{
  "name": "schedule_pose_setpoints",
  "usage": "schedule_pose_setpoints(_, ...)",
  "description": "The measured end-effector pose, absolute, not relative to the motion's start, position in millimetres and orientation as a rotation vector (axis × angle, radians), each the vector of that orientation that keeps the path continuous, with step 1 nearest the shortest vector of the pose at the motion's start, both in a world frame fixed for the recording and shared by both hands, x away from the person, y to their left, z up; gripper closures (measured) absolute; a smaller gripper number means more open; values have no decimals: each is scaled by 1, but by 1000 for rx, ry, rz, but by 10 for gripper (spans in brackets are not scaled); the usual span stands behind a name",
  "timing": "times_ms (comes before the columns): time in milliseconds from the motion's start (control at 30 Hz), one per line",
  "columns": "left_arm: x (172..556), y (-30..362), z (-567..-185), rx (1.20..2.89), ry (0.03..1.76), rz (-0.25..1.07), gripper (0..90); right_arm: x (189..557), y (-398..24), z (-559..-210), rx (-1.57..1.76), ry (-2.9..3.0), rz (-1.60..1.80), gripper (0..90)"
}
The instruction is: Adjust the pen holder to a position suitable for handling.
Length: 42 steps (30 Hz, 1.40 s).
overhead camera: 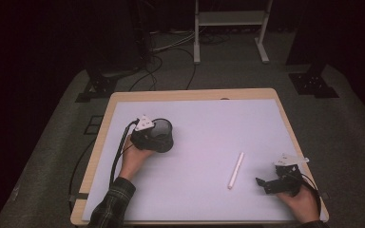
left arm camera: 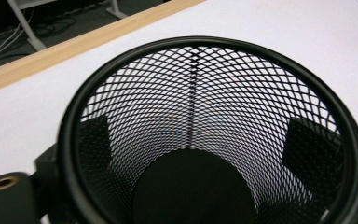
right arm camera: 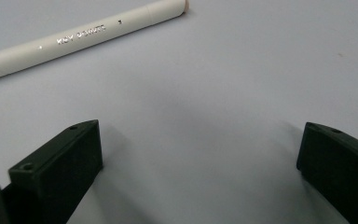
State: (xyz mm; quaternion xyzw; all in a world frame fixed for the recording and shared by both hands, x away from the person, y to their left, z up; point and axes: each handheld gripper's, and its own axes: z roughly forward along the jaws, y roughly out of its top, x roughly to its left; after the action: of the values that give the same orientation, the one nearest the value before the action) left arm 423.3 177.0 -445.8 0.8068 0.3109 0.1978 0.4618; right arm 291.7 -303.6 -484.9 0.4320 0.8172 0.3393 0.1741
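Black mesh cup (left arm camera: 191, 116) hides left gripper (overhead camera: 148, 134) jaws | pen (right arm camera: 81, 35) cut off

Table (overhead camera: 190, 94): light wood top, rim showing at the far and left edges. White mat (overhead camera: 204, 142) covers nearly the whole top. On the mat: black mesh cup (overhead camera: 160, 135), upright, left of centre; white pen (overhead camera: 235, 170), lying flat, right of centre, well apart from the cup.
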Motion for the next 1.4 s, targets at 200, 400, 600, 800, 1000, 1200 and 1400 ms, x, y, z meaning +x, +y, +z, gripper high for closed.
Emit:
schedule_pose_setpoints(200,424,179,-445,1987,760,478,93,292,-304,-485,1225,2317,962,0)
schedule_pose_setpoints(400,424,178,-444,1995,752,459,96,292,-304,-485,1224,2316,962,0)
schedule_pose_setpoints(600,421,176,-438,1998,732,457,96,292,-304,-485,1225,2316,961,0)
schedule_pose_setpoints(800,415,173,-432,2006,705,440,96,292,-304,-485,1225,2316,961,0)
schedule_pose_setpoints(1000,406,169,-426,2019,675,431,96,292,-304,-485,1224,2317,961,0)
schedule_pose_setpoints(1200,399,165,-423,2016,662,419,96,292,-304,-485,1224,2316,961,0)
schedule_pose_setpoints(1400,395,161,-424,2024,645,407,96,292,-304,-485,1224,2316,961,0)
